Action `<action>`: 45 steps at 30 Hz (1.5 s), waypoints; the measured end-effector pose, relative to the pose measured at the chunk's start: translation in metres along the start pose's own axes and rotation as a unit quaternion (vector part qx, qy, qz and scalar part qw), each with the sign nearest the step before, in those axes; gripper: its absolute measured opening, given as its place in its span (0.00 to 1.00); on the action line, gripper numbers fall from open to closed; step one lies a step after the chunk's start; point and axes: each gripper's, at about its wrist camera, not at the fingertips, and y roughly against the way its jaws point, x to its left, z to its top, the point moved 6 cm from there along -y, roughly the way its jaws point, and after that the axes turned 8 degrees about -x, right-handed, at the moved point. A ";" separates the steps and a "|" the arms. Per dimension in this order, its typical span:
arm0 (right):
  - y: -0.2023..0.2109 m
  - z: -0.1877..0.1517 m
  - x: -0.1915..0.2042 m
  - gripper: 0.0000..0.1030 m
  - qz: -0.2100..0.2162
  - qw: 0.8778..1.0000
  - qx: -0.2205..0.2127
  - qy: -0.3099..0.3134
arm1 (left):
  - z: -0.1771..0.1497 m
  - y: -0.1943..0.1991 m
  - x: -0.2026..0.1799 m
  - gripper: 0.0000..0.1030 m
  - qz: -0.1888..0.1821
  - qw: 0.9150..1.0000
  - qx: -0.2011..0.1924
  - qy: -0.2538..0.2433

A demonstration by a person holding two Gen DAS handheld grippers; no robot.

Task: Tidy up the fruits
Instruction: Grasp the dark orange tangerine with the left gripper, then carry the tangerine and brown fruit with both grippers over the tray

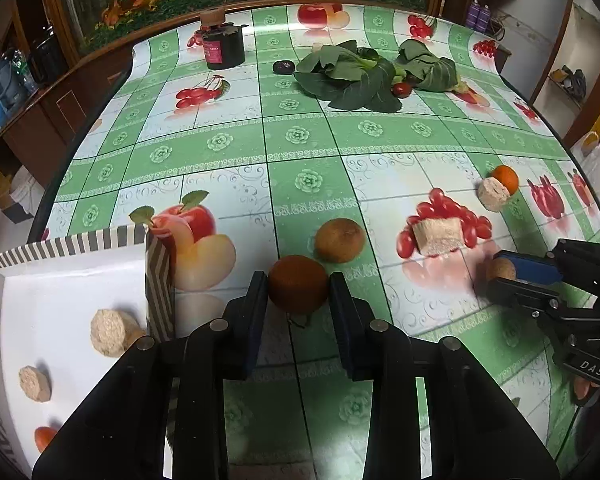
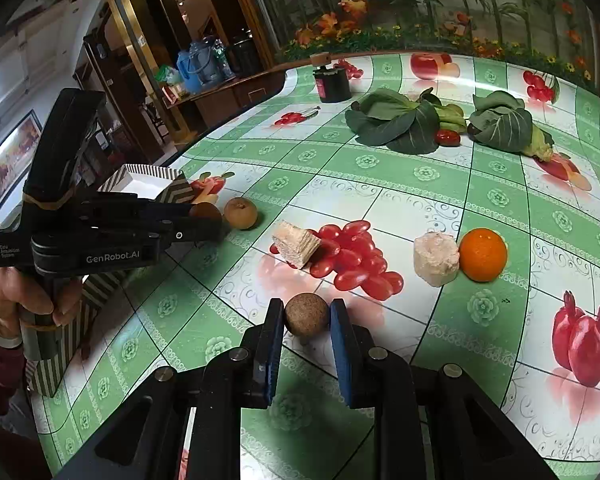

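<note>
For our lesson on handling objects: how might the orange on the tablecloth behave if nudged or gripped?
The orange looks round, so it would probably roll on the smooth tablecloth. Its glossy skin may slip between flat pads. It likely feels firm.

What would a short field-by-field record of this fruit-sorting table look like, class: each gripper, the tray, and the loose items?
left gripper: shut on a round reddish-brown fruit
right gripper: shut on a small tan-brown ball-shaped fruit
striped-rim white paper tray: holds two beige round cork-like pieces and an orange item at its near edge
loose fruit: tan round fruit, orange citrus, small red tomato
greens: two leafy bunches at the far side
</note>
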 end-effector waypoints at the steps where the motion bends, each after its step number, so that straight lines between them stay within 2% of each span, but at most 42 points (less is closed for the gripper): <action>1: 0.000 0.000 0.001 0.22 0.001 1.000 0.000 0.001 | -0.002 0.003 -0.001 0.29 0.000 1.000 -0.001 0.000; 10: 0.008 -0.002 0.026 0.22 0.005 1.000 -0.009 0.017 | -0.020 0.045 -0.014 0.29 -0.013 0.999 -0.030 0.017; 17: 0.021 -0.010 0.045 0.22 0.015 1.000 -0.024 0.006 | -0.040 0.075 -0.020 0.29 -0.027 0.998 -0.051 0.033; 25: 0.026 -0.021 0.071 0.22 0.026 0.999 -0.025 0.006 | -0.056 0.100 -0.011 0.29 -0.019 0.996 -0.070 0.049; 29: 0.023 -0.021 0.087 0.22 0.038 0.999 -0.026 0.010 | -0.065 0.114 0.002 0.29 -0.001 0.995 -0.080 0.056; 35: 0.016 -0.019 0.113 0.22 0.054 0.998 -0.024 0.025 | -0.077 0.130 0.036 0.29 0.052 0.992 -0.097 0.061; 45: 0.000 -0.022 0.142 0.22 0.068 0.997 -0.009 0.044 | -0.100 0.134 0.070 0.30 0.079 0.989 -0.091 0.083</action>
